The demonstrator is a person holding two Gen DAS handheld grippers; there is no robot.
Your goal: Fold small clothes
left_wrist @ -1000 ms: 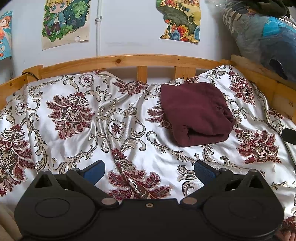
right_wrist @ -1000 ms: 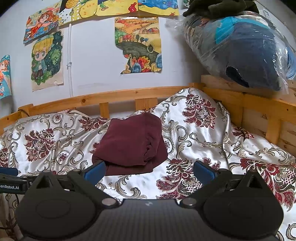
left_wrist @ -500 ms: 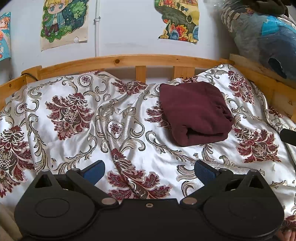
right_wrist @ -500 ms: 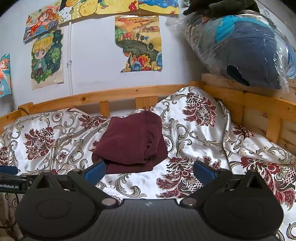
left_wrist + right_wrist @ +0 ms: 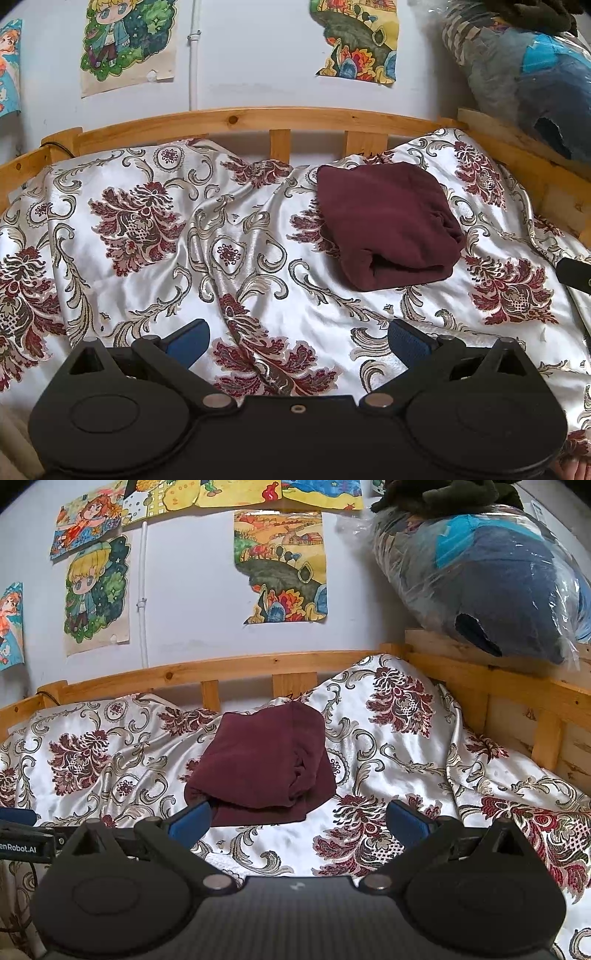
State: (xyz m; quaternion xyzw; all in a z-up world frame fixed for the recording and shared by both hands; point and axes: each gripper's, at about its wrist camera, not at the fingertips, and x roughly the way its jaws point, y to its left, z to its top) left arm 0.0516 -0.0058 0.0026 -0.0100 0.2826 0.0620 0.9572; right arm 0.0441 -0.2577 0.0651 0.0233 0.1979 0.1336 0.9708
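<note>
A dark maroon garment (image 5: 388, 225) lies folded into a compact bundle on the flowered satin bedspread (image 5: 229, 229), toward the back right. It also shows in the right wrist view (image 5: 266, 768), just ahead and left of centre. My left gripper (image 5: 297, 341) is open and empty, held over the bedspread well in front of the garment. My right gripper (image 5: 297, 821) is open and empty, with the garment's near edge just beyond its left blue pad (image 5: 190, 821). The right gripper's tip (image 5: 574, 275) shows at the right edge of the left wrist view.
A wooden bed rail (image 5: 258, 122) runs along the back and right side (image 5: 517, 694). A large plastic-wrapped bundle (image 5: 491, 583) rests on the right rail. Drawings hang on the wall (image 5: 280, 565). The left gripper's body (image 5: 22, 838) shows at the far left of the right wrist view.
Both grippers have drifted slightly; the right one has eased a little closer to the garment. The folded garment has not moved and both grippers stay open.
</note>
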